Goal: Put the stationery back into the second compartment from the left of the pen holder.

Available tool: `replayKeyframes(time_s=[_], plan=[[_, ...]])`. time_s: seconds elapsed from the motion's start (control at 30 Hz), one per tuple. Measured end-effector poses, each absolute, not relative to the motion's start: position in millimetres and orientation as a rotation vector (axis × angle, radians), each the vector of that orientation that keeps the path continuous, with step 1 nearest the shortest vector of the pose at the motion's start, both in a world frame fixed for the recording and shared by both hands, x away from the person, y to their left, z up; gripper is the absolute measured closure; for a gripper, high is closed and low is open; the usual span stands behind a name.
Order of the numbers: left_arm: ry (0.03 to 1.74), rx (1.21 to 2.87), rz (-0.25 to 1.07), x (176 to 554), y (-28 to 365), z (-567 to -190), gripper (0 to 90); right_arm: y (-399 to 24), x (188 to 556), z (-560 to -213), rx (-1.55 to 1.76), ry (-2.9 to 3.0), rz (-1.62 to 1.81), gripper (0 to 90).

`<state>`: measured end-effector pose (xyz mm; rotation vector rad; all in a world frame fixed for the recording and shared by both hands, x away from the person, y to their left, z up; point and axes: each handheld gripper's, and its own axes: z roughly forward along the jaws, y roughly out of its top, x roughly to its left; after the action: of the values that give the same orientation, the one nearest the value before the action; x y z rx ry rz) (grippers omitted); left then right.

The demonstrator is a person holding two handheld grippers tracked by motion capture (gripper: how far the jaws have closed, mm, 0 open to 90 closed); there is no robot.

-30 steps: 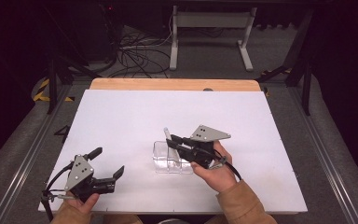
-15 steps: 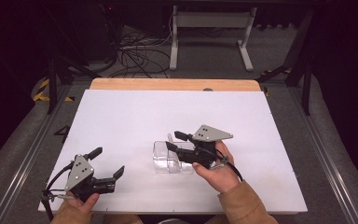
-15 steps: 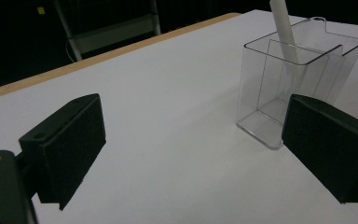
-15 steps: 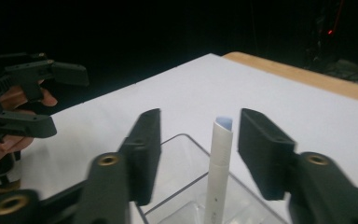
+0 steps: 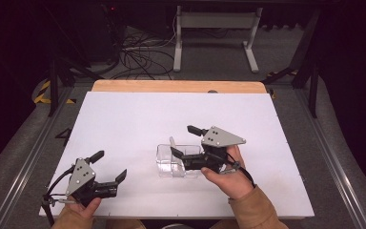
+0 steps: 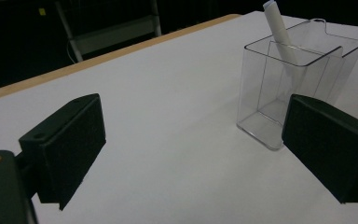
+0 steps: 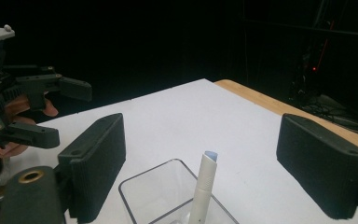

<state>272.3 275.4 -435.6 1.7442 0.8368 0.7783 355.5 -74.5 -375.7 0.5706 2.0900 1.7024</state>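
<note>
A clear plastic box (image 5: pixel 167 168) stands near the middle of the white table (image 5: pixel 138 119). A white pen (image 5: pixel 172 142) with a bluish tip leans inside it. My right gripper (image 5: pixel 183 140) hovers just over the box from the right. Its jaws have just been opening and stand wide on either side of the pen (image 7: pixel 205 182) without touching it. My left gripper (image 5: pixel 110 165) rests open at the front left, with nothing between its jaws. In the left gripper view the box (image 6: pixel 279 88) and pen (image 6: pixel 279 32) sit ahead to the right of my left gripper (image 6: pixel 200 149).
A wooden strip (image 5: pixel 176 86) runs along the table's far edge. Beyond it are a metal stand (image 5: pixel 214 33) and cables (image 5: pixel 138 55) on the dark floor. The left gripper (image 7: pixel 51 112) and its hand show at the left of the right gripper view.
The right gripper's jaws went from nearly shut to wide apart above the box, and the pen now leans free inside it. The left gripper stayed put.
</note>
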Motion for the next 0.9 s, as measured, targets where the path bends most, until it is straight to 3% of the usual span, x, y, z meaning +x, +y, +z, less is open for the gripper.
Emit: replayKeyframes(time_s=[0.9], plan=[[0.832,1.729,0.787,271,277,-434,6.6,-97,355,-363,0.552,2.034,1.742,14.9]])
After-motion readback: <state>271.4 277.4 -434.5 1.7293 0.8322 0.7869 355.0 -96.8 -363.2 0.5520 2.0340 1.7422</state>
